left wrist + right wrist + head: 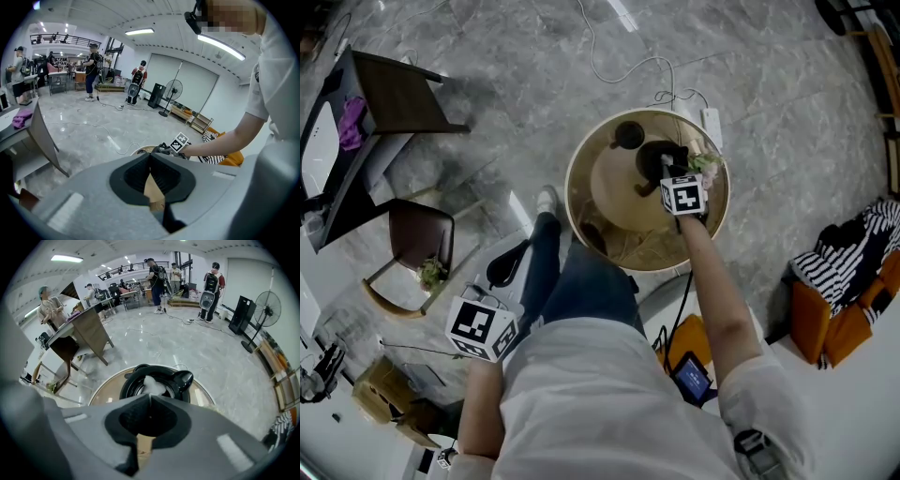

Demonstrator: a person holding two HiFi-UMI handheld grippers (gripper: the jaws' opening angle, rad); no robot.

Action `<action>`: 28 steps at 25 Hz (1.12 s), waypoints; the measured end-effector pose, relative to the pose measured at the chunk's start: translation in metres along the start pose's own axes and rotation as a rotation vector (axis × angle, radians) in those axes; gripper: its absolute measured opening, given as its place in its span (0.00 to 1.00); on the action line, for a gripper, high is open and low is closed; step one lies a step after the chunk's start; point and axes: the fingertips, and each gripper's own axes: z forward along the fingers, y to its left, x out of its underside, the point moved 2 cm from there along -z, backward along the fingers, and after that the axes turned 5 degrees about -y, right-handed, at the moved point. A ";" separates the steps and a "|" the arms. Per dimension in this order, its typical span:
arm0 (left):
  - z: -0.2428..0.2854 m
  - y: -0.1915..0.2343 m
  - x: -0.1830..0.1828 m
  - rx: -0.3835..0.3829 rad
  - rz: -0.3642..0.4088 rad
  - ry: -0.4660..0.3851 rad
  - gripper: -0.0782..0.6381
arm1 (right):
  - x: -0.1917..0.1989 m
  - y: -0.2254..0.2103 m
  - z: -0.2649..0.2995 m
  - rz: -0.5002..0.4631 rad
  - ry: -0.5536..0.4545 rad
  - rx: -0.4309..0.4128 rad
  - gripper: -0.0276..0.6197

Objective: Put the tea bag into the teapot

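A black teapot (654,161) (140,380) stands open on a round tan table (609,234), its spout (185,378) at the right in the right gripper view. My right gripper (673,178) (150,397) hangs straight over the pot's mouth, jaws shut on a white tea bag (152,386) that dangles from the tips into the opening. The pot's black lid (628,134) lies apart on the table's far side. My left gripper (511,262) (150,153) is held low at my left, short of the table, shut with nothing in it.
A small flowering plant (705,164) sits at the table's right edge beside the pot. On the floor are a dark desk (394,94), a brown chair (417,239), cables (628,66) and an orange sofa with striped cloth (853,262). People (157,273) stand far off.
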 end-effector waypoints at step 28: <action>-0.005 0.003 0.011 0.015 -0.015 0.017 0.12 | -0.018 -0.002 -0.013 -0.087 -0.018 0.081 0.26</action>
